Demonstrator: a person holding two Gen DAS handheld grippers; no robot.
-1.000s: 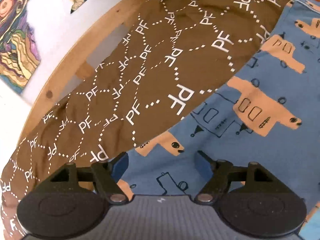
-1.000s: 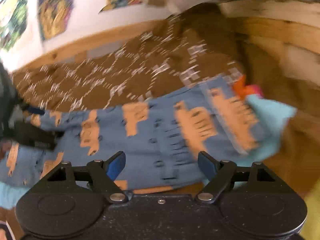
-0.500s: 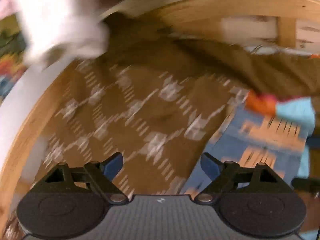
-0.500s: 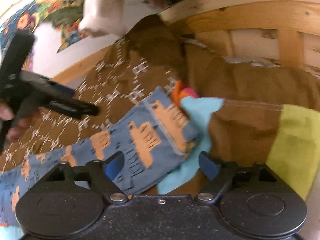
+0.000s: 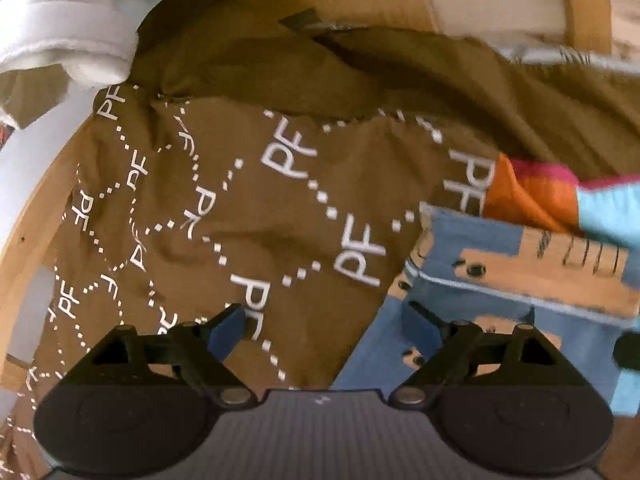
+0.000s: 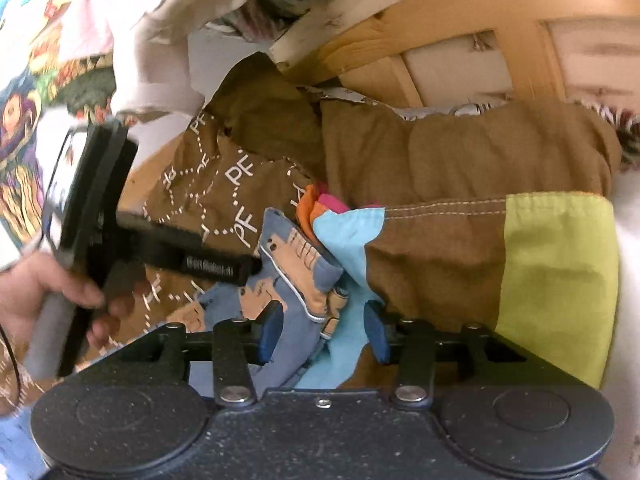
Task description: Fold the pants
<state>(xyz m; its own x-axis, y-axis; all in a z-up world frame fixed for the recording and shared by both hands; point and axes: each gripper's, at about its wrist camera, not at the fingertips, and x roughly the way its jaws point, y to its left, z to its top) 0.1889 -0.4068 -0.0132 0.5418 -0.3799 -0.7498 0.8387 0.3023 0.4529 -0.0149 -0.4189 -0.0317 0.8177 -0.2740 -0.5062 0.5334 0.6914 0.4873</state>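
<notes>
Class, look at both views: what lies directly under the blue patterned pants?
Under the blue pants lie a brown PF-printed blanket and a light-blue cloth with orange and pink pieces beyond. Whatever is beneath the blanket is covered.

A wooden-framed bed carries everything, its slatted pine rail running along the far edge. A brown cover printed with white dotted lines and "PF" letters is spread over it, bunched into plain brown folds toward the far rail. On the cover lie the blue pants with tan shapes, and just beside them a light blue, orange and pink cloth.
</notes>
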